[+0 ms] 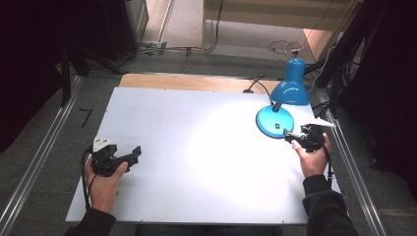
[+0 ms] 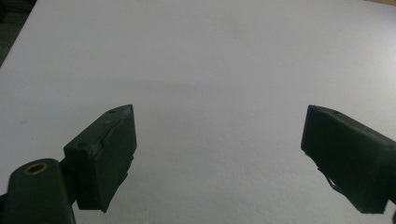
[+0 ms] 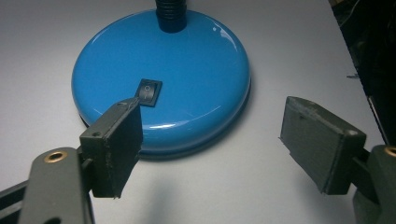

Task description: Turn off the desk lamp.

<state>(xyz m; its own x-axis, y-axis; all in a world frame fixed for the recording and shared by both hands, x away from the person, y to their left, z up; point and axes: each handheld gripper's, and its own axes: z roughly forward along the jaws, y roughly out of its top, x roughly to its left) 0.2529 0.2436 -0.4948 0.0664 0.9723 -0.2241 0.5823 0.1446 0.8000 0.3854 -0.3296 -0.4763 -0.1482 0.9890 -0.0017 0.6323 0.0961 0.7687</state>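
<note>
R gripper (image 3: 210, 140), fingers apart, one finger tip over switch (image 3: 149, 92) on lamp (image 1: 281, 105) base at desk (image 1: 196, 147) far-right corner. L gripper (image 2: 217, 158) apart, empty, over bare desk. Risk: off-centre press nudges base w/o toggling; cable may snag.

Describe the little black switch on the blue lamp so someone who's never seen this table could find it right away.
Start at the white table and go to its far right corner, where the glossy blue desk lamp stands. On its round blue base lies a small black rectangular rocker switch, just ahead of the black neck. It is the only dark inset on that smooth blue surface.
</note>
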